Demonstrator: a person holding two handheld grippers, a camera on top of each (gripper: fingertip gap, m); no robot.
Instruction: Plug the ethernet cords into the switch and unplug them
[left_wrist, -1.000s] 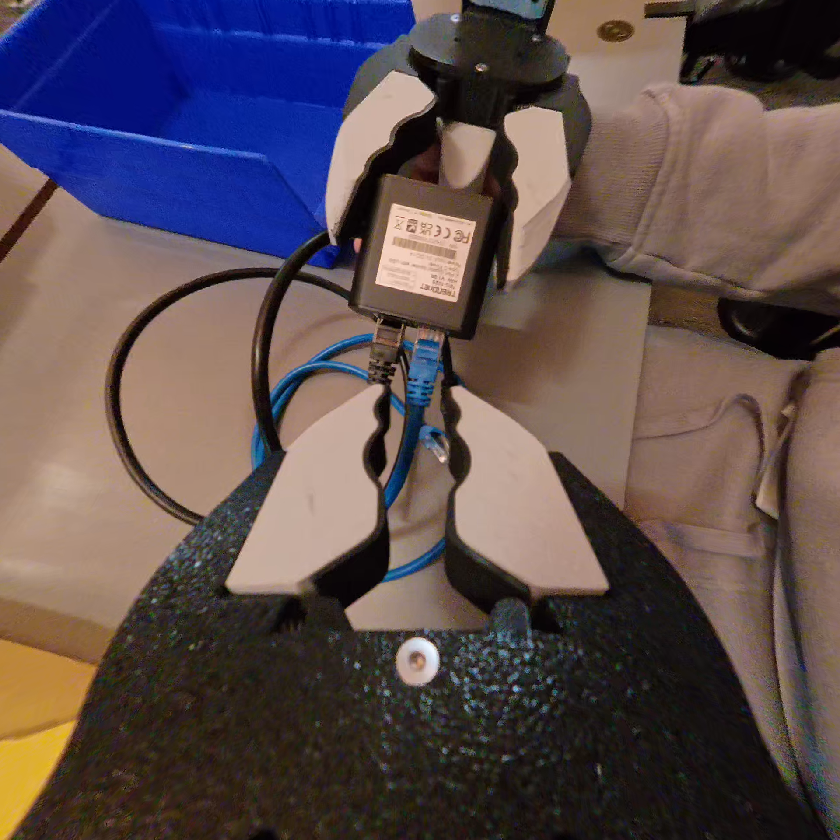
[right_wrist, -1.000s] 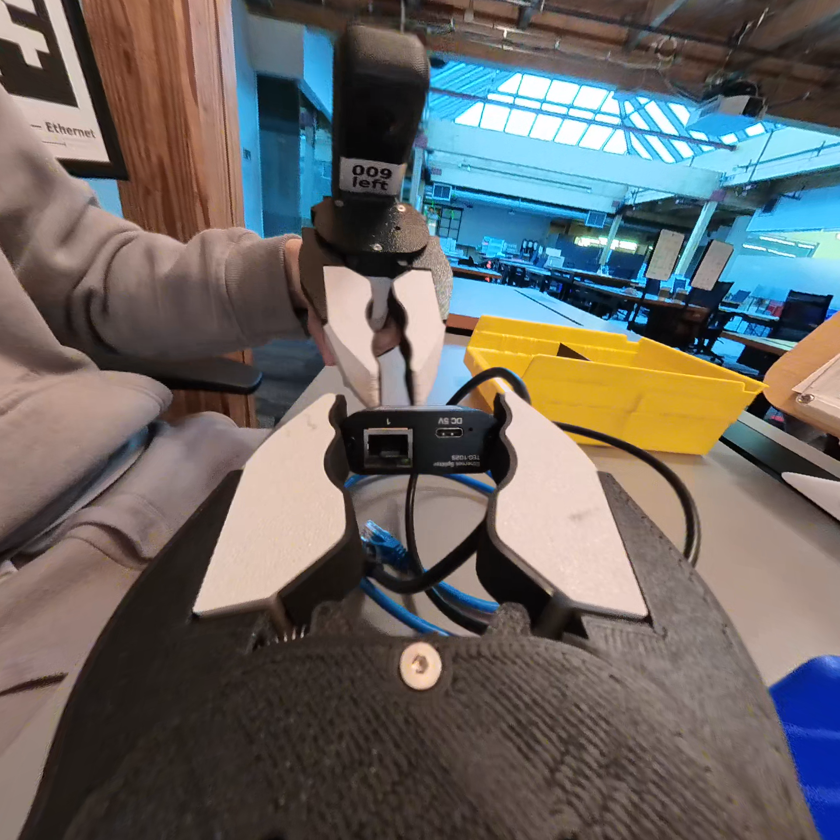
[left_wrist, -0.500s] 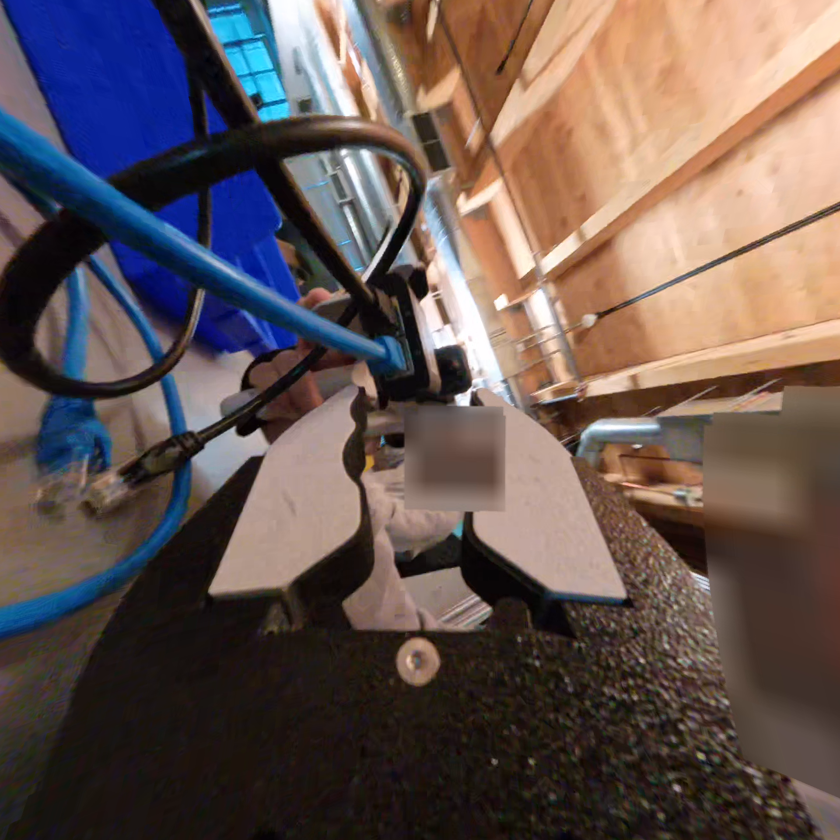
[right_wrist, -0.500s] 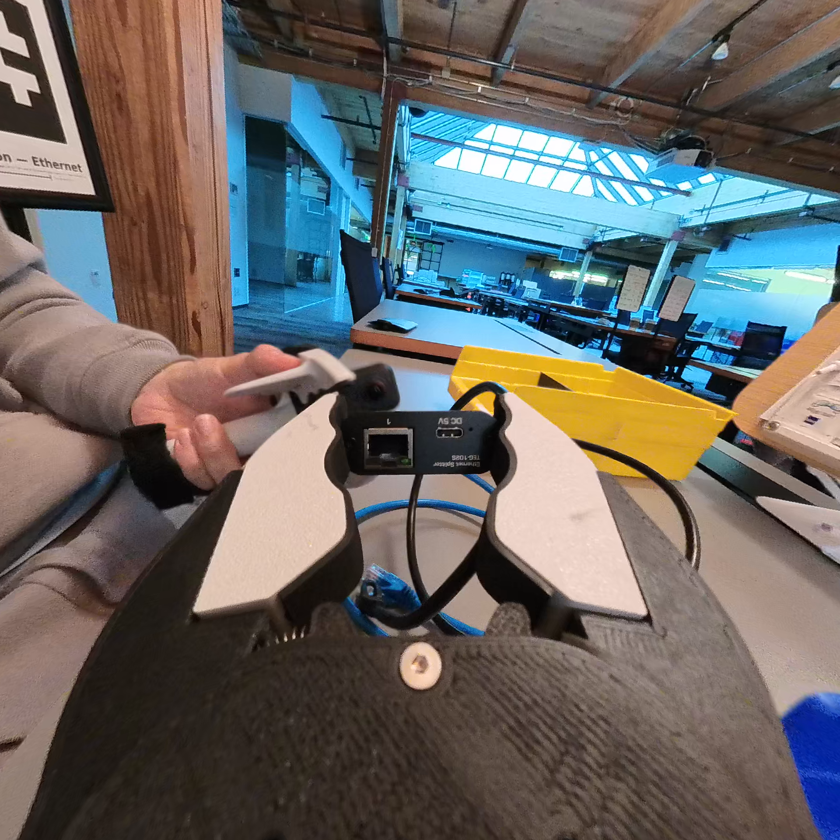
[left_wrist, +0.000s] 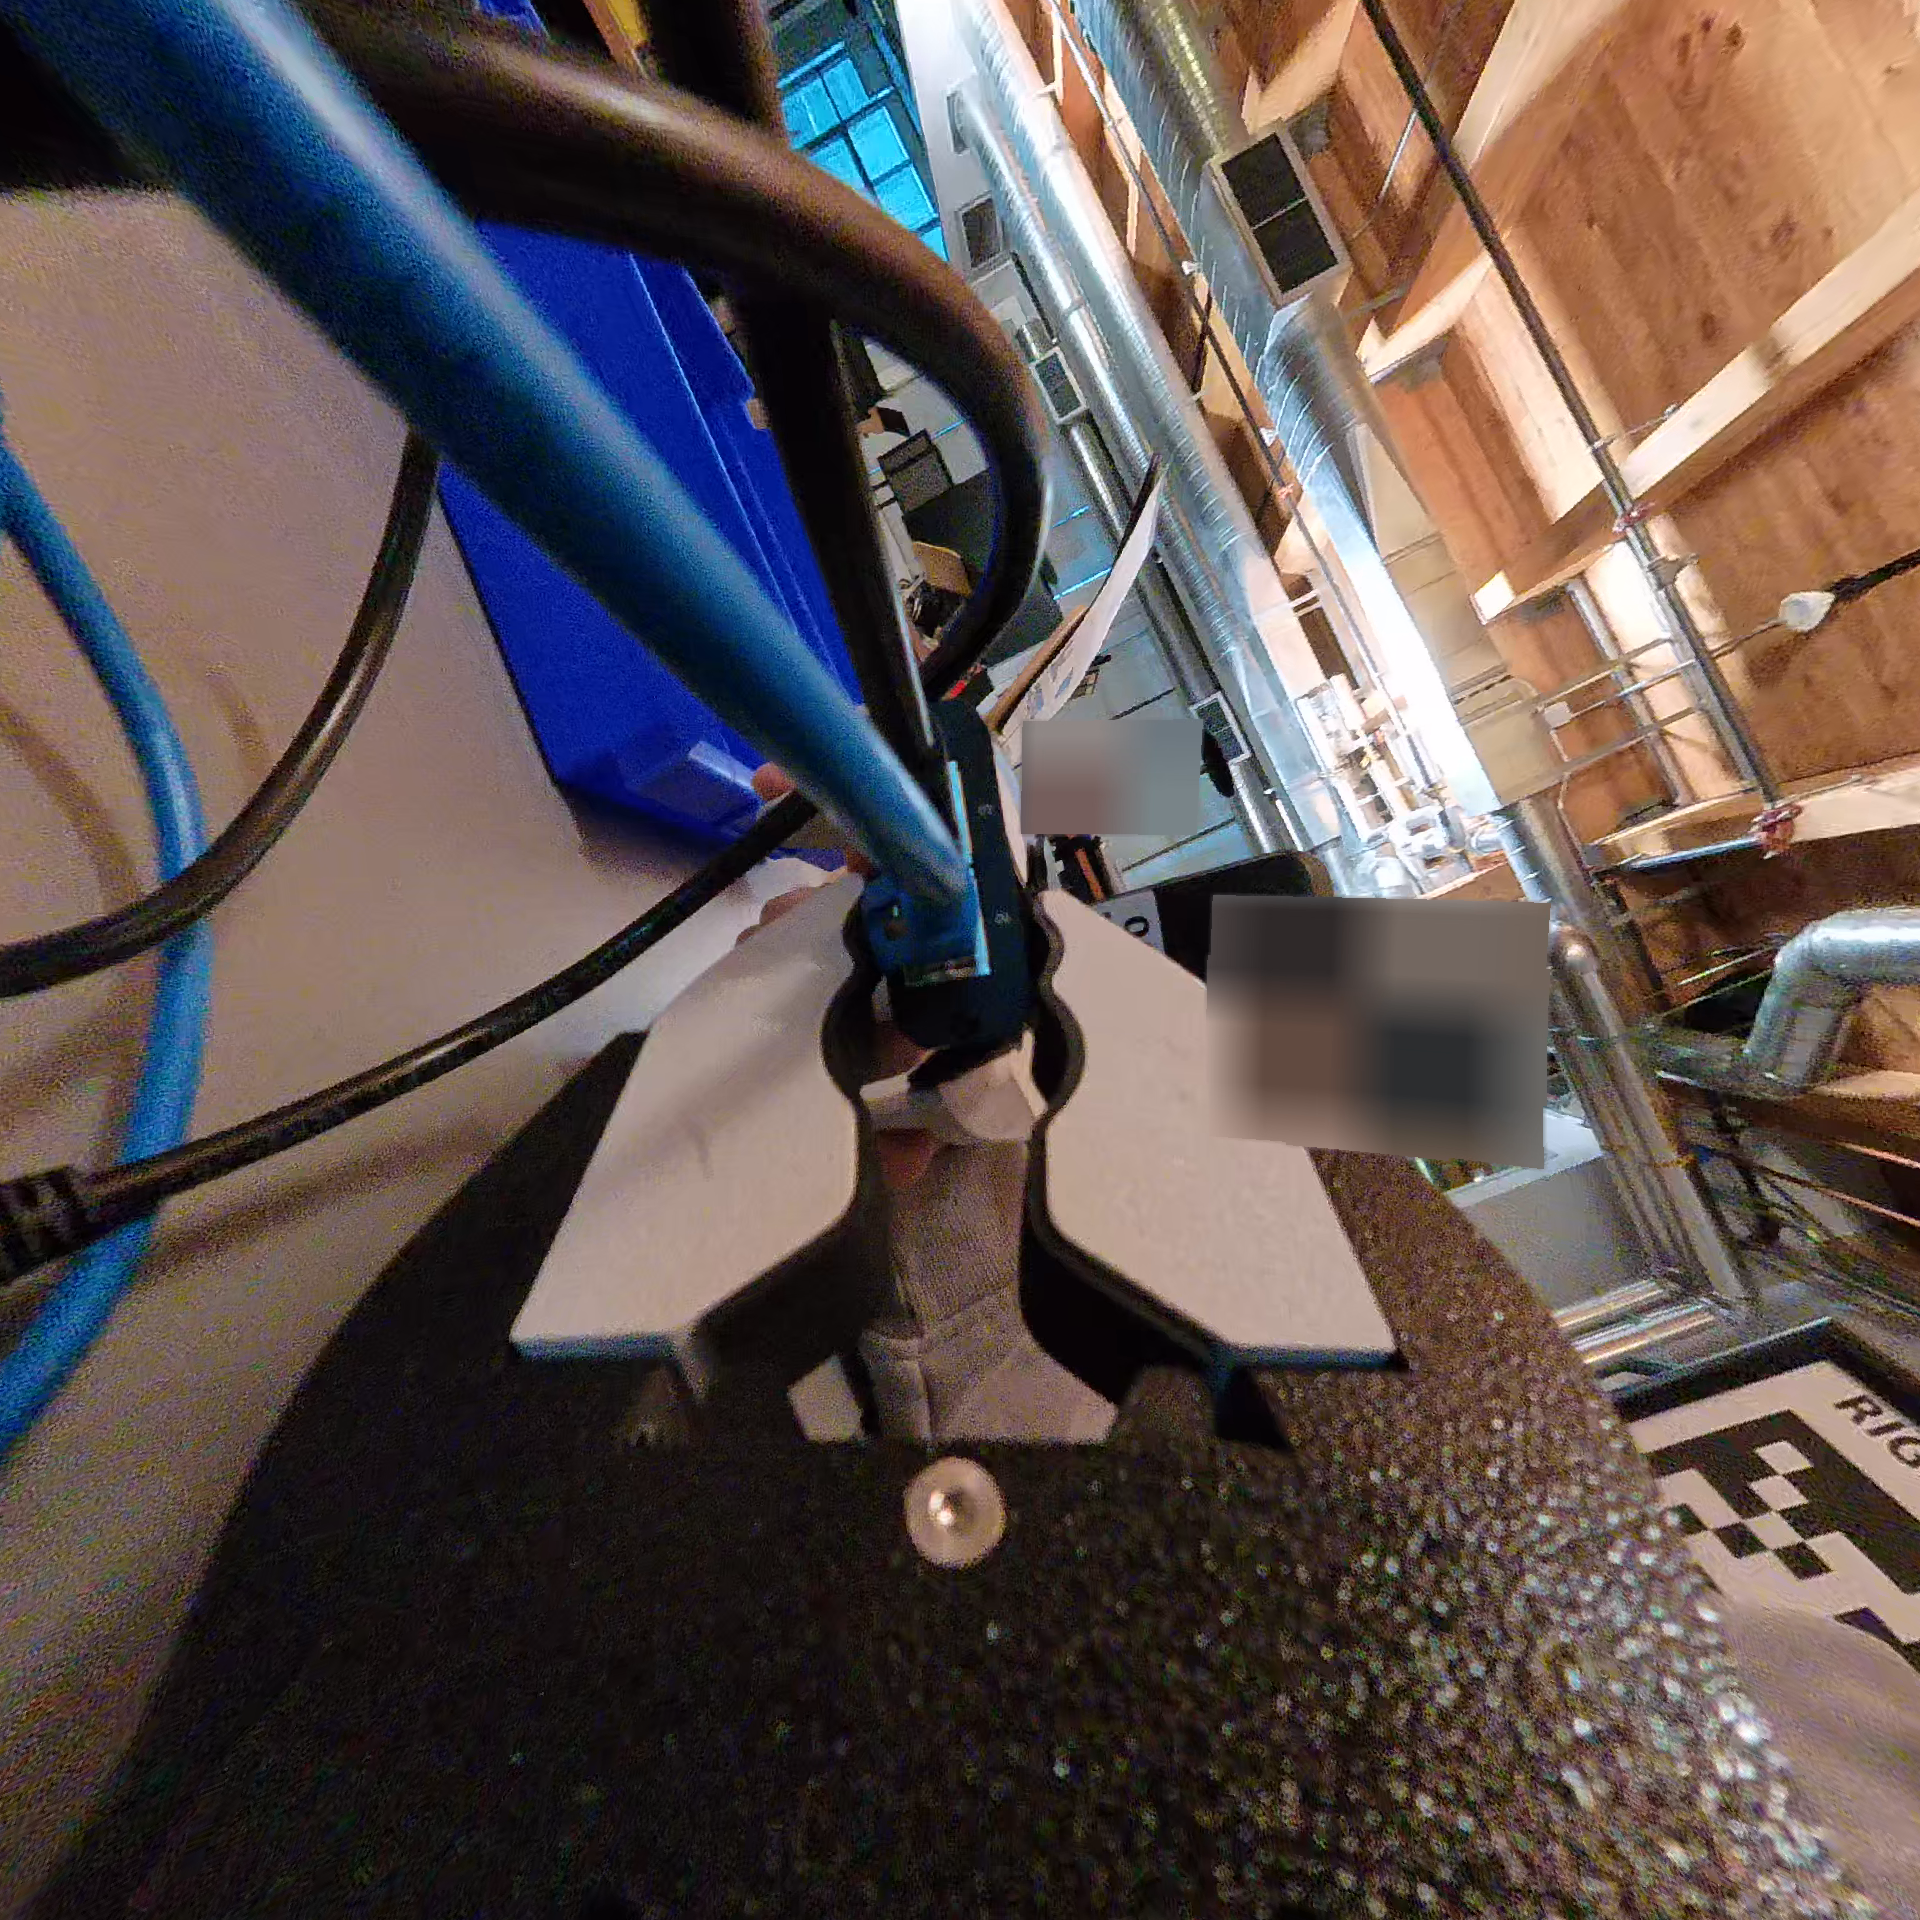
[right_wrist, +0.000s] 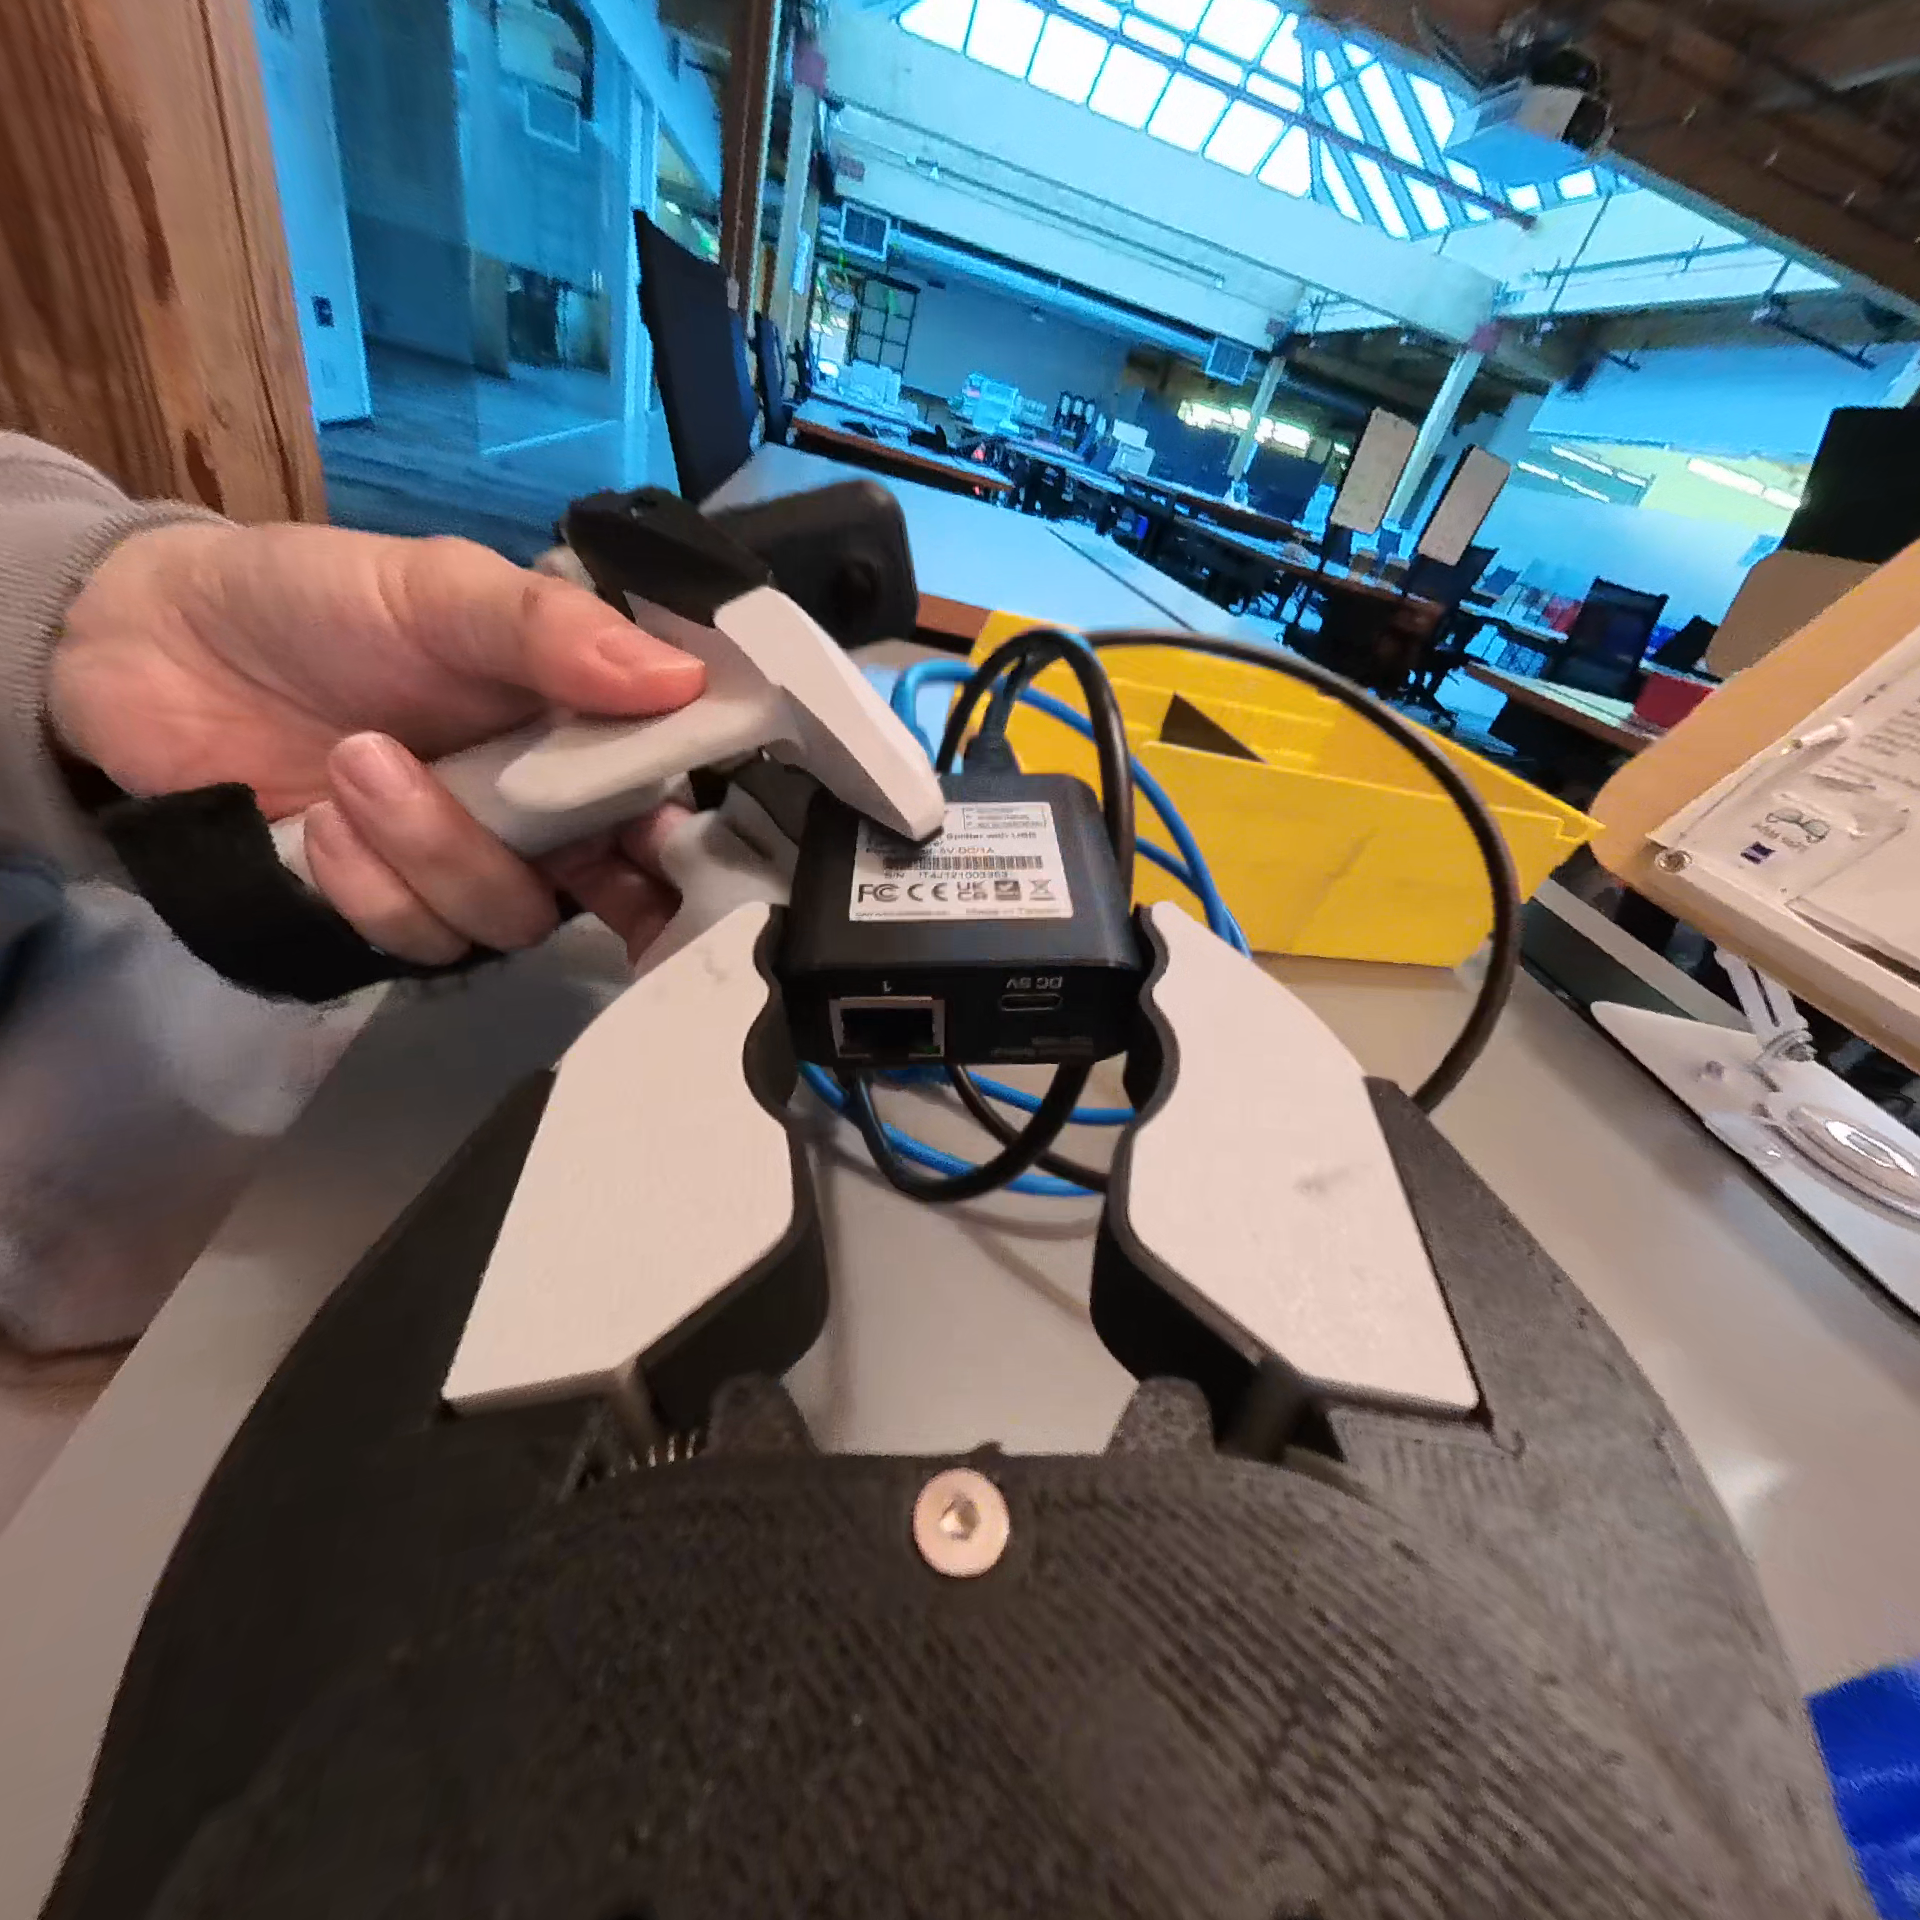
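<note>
A small black switch (right_wrist: 966, 862) with a white label on top is clamped by its sides in my right gripper (right_wrist: 961, 935), above the table, with an empty port facing the camera. My left gripper (left_wrist: 940, 935) comes in from the left, lying on its side. Its upper finger (right_wrist: 810, 707) rests on the label. It is closed across the switch (left_wrist: 987, 997) beside the blue plug (left_wrist: 925, 935). A blue cord (left_wrist: 499, 416) and a black cord (left_wrist: 727, 208) loop away from the switch. A loose black plug (left_wrist: 42, 1205) lies on the table.
A blue bin (left_wrist: 644, 499) stands beyond the cords. A yellow bin (right_wrist: 1351, 810) sits behind the switch. A tilted board with papers (right_wrist: 1818, 779) stands at the right. A person's hand (right_wrist: 364, 675) holds the left gripper. The grey table (right_wrist: 1610, 1247) lies below. My left and right fingertips are right by each other.
My left gripper has swung from facing the plugs to the switch's side, turned flat, and its fingers have closed over the switch. The right gripper has tilted the switch so its label shows.
</note>
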